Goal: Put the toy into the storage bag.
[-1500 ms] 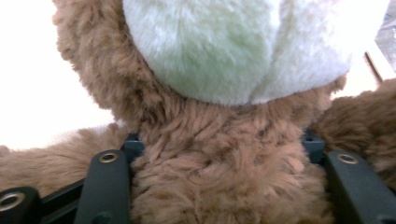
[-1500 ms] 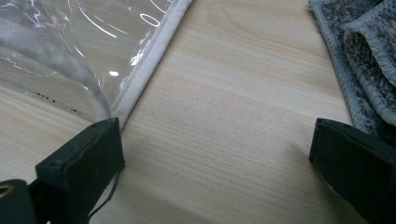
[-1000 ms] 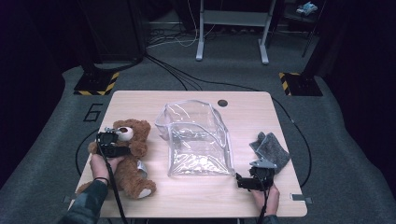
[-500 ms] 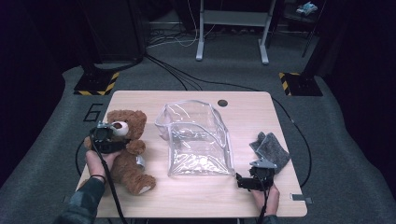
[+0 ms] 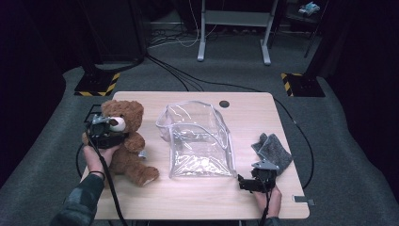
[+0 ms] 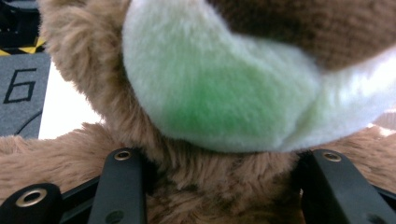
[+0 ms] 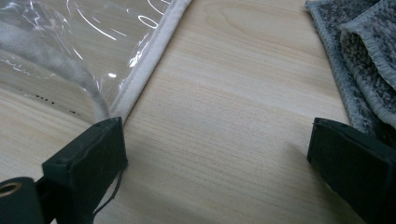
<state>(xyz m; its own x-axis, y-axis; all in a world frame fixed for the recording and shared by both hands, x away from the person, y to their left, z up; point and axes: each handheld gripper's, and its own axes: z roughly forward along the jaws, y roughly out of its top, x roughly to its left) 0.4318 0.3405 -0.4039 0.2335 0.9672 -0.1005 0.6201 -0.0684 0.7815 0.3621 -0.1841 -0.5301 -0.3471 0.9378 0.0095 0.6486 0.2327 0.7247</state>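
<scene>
A brown teddy bear [image 5: 129, 153] with a pale muzzle sits propped up at the table's left side. My left gripper [image 5: 117, 136] grips it at the neck, just under the muzzle. In the left gripper view the bear's fur [image 6: 210, 93] fills the gap and both jaws press into it. The jaws have just been closing on the bear. My right gripper [image 5: 241, 181] rests open on the table near the front right. Between its jaws is bare wood [image 7: 217, 140], with the clear bag's corner [image 7: 56, 37] by one jaw and the grey cloth [image 7: 359, 46] by the other.
A clear plastic zip bag [image 5: 197, 141] stands open in the middle of the wooden table [image 5: 249, 117]. A folded grey cloth [image 5: 273, 150] lies at the right edge. A dark round hole [image 5: 224, 103] sits near the far edge. Cables trail over both forearms.
My left hand has risen with the bear, whose head and body now sit higher and more upright. The right gripper, bag and cloth have not moved.
</scene>
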